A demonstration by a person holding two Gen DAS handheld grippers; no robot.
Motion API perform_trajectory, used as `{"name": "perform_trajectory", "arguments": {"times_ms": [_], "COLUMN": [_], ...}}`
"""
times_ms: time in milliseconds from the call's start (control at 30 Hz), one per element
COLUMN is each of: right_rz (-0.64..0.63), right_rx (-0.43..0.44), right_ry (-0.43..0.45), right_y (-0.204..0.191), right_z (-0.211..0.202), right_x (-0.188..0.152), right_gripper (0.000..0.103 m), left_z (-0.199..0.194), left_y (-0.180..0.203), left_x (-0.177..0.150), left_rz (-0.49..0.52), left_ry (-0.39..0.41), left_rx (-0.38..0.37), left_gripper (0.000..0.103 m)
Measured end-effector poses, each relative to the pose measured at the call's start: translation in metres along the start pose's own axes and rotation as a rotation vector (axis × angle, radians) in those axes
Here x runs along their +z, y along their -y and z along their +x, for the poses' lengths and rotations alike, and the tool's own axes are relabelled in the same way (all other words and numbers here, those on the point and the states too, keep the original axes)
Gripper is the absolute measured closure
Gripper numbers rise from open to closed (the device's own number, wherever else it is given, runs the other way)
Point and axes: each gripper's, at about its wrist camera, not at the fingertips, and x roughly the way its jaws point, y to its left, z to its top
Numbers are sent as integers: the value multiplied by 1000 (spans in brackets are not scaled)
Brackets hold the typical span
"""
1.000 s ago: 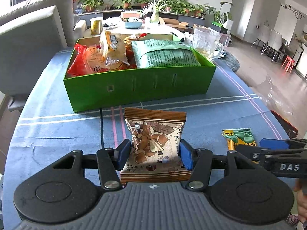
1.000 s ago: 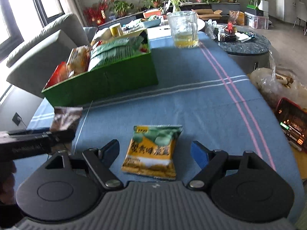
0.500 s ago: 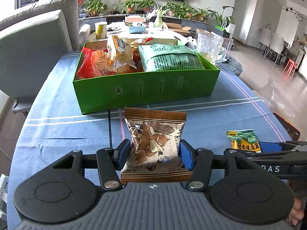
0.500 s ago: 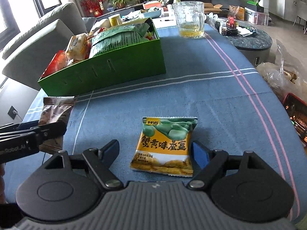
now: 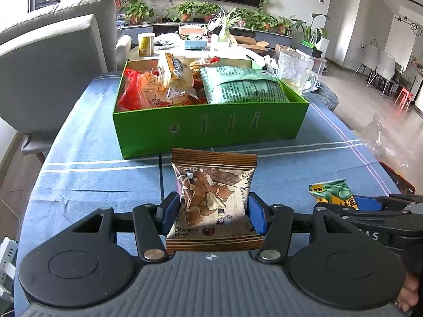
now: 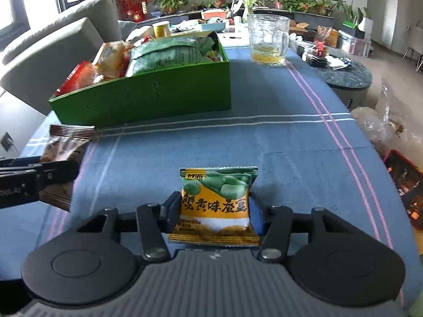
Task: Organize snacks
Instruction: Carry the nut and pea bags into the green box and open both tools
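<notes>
Left wrist view: left gripper with both blue pads pressed against the side edges of a brown foil snack packet printed with nut pieces, clamped firmly. Packet held just short of the near wall of an open green cardboard box, above a blue striped tablecloth. Long axis of the packet running along the fingers, away from the camera; crimped, striped top seal pointing at the box, printed face up.

Right wrist view: right gripper closed on a small yellow and green bean snack packet, pads touching its left and right edges. Green top seal pointing away towards the far end of the table, yellow base nearest the camera, printed face up and readable. Packet almost square, slightly longer along the fingers.

Grippers side by side, left one visible at the left edge of the right view, right one at the right edge of the left view with part of a hand behind it.

Inside the box: a large pale green bag on the right, a red bag and other wrapped snacks on the left. Clear glass mug standing on the cloth beyond the box. Grey upholstered chair left of the table.
</notes>
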Motion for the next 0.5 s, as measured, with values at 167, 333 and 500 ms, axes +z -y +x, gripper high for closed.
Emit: {"name": "perform_trajectory", "arguments": {"times_ms": [167, 333, 500], "right_rz": [-8, -14, -32], "right_rx": [41, 95, 130], "right_ry": [63, 124, 182], "right_y": [-9, -18, -28], "right_z": [-14, -26, -29], "right_x": [10, 28, 49], "right_gripper": [26, 26, 26], "left_z": [-3, -9, -13], "left_y": [-3, -5, -9], "left_x": [3, 11, 25], "left_rz": [-7, -10, -3], "left_ry": [12, 41, 79], "left_rx": [6, 11, 18], "left_gripper": [50, 50, 50]}}
